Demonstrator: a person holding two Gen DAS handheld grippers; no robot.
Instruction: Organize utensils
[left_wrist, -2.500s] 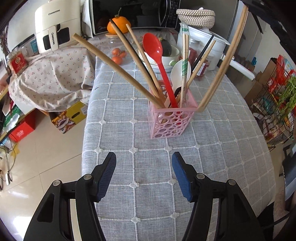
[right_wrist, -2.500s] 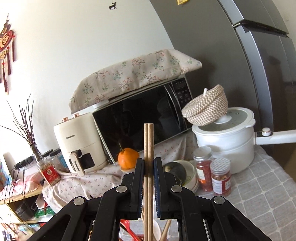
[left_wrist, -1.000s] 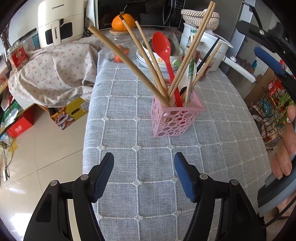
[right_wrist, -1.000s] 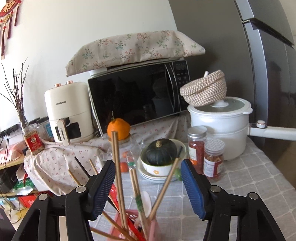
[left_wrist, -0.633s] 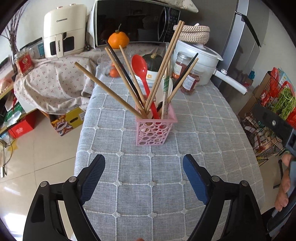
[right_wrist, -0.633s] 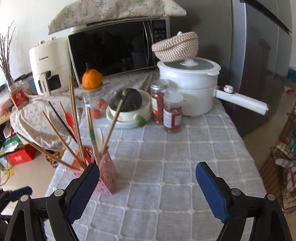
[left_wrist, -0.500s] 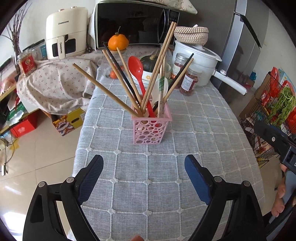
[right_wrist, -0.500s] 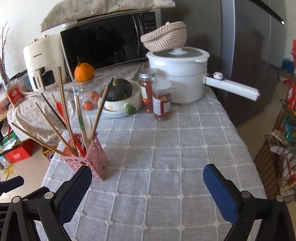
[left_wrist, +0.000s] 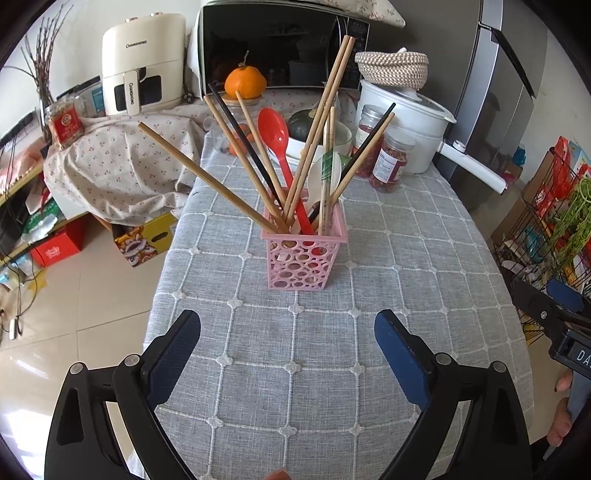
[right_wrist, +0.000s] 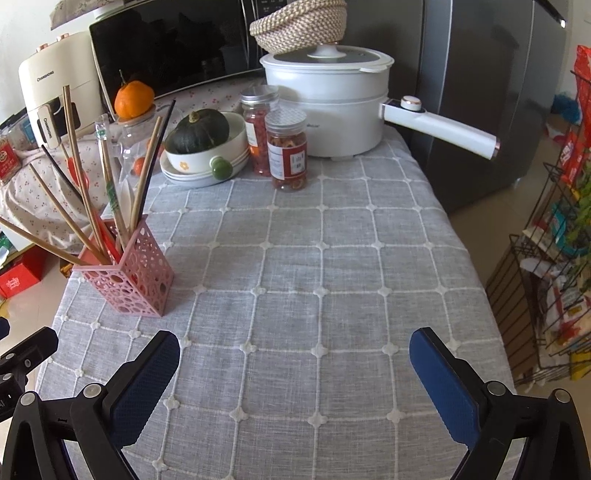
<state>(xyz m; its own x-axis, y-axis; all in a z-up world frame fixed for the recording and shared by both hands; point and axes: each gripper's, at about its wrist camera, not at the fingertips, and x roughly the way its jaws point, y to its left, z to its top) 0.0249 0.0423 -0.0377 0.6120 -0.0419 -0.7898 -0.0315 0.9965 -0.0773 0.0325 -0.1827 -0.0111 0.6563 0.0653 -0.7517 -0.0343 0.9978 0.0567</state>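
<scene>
A pink perforated utensil holder (left_wrist: 297, 262) stands upright on the grey checked tablecloth (left_wrist: 295, 369). It holds several wooden chopsticks (left_wrist: 321, 122), black chopsticks, a red spoon (left_wrist: 273, 129) and a white spoon (left_wrist: 325, 173). My left gripper (left_wrist: 287, 325) hovers in front of the holder, its jaws opening wide with nothing between them. In the right wrist view the holder (right_wrist: 129, 284) sits at the left. My right gripper (right_wrist: 293, 343) stands wide open over bare cloth and holds nothing.
At the table's far end stand a white pot (right_wrist: 332, 110) with a long handle, two red-filled jars (right_wrist: 286, 155) and a bowl with a green squash (right_wrist: 207, 147). A wire rack (right_wrist: 554, 258) stands off the right edge. Tiled floor lies to the left.
The right gripper let go of the pair of chopsticks into the holder, opened wide and swung back and down to the right. The left gripper opened wider and drew back slightly.
</scene>
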